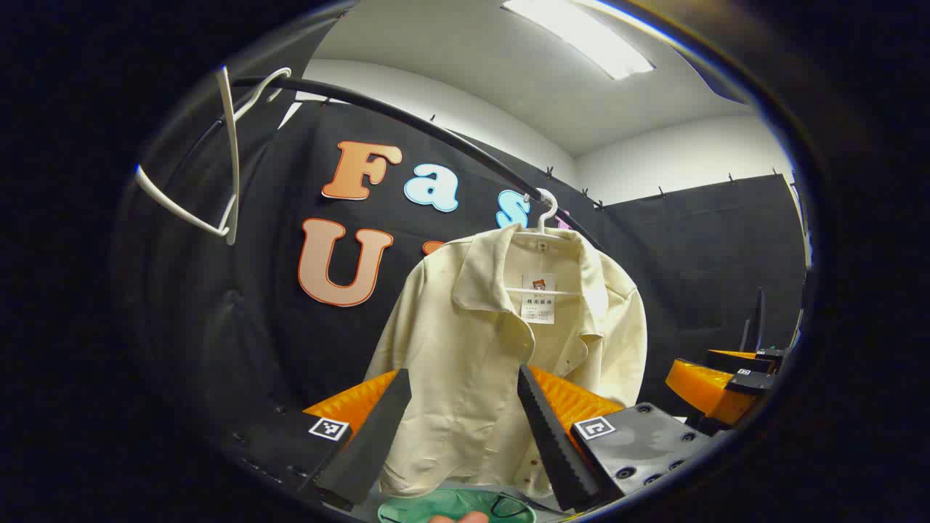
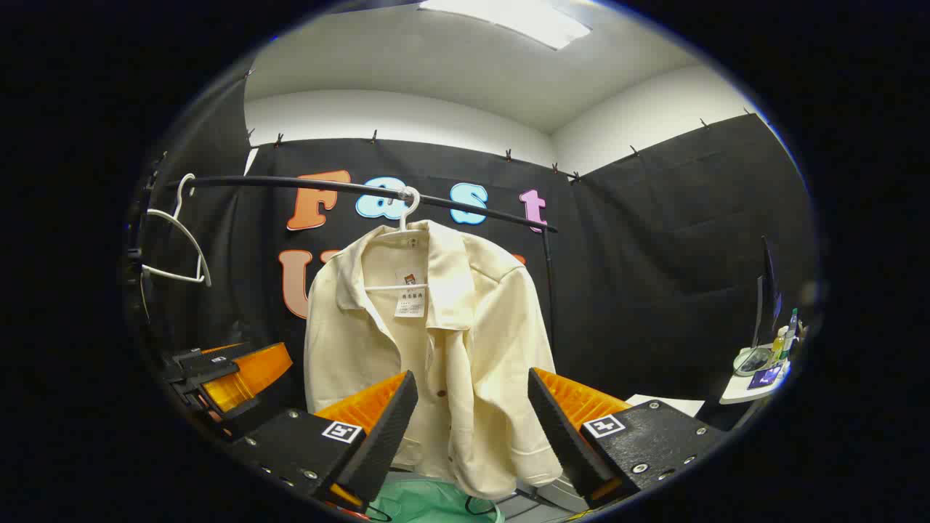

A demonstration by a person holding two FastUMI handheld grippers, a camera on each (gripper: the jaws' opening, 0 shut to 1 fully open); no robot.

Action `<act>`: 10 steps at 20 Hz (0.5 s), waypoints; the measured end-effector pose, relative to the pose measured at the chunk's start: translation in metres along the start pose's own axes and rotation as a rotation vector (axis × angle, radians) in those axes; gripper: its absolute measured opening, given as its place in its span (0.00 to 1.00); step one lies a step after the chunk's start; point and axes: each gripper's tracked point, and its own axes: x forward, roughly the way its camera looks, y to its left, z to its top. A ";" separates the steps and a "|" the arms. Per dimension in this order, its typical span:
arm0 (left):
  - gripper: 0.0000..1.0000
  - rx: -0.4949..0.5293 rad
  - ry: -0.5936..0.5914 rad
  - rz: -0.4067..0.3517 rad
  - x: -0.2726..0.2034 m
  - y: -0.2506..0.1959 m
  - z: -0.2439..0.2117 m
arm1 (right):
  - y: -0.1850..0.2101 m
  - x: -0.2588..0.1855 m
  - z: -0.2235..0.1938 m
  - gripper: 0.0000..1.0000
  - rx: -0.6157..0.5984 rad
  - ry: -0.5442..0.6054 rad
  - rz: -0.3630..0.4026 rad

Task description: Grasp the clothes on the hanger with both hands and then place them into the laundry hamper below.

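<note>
A white paper tag (image 1: 538,298) is hanging inside the collar of the cream jacket (image 1: 479,363), carrying a small picture and a few printed lines that are showing too small to read. Square black-and-white marker stickers (image 2: 342,431) are sitting on the gripper bodies; they are bearing a coded pattern, not words. No other readable writing is showing.

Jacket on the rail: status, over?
Left gripper and right gripper both open, short of the cloth. Cream jacket on its hanger, untouched. Green hamper below. Nothing in the way.
</note>
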 end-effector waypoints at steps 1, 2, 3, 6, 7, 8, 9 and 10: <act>0.97 0.001 0.001 0.011 -0.002 0.003 -0.001 | 0.001 0.000 -0.002 0.95 0.003 0.005 0.006; 0.97 -0.001 0.000 0.019 -0.006 0.005 0.000 | 0.001 0.001 -0.004 0.95 0.006 0.011 0.010; 0.97 -0.003 -0.001 0.025 -0.007 0.008 0.000 | 0.002 0.001 -0.006 0.95 0.009 0.018 0.013; 1.00 0.010 0.001 0.045 -0.010 0.013 -0.001 | 0.002 0.002 -0.009 0.95 0.012 0.030 0.016; 1.00 0.019 0.000 0.050 -0.010 0.016 -0.001 | 0.002 0.002 -0.009 0.95 0.011 0.032 0.015; 0.96 0.027 -0.001 0.054 -0.009 0.018 -0.001 | 0.003 0.003 -0.010 0.95 0.010 0.035 0.014; 1.00 0.030 -0.002 0.057 -0.008 0.019 -0.001 | 0.002 0.004 -0.010 0.95 0.009 0.037 0.011; 0.96 0.030 -0.003 0.058 -0.006 0.019 -0.002 | 0.002 0.004 -0.010 0.95 0.009 0.038 0.009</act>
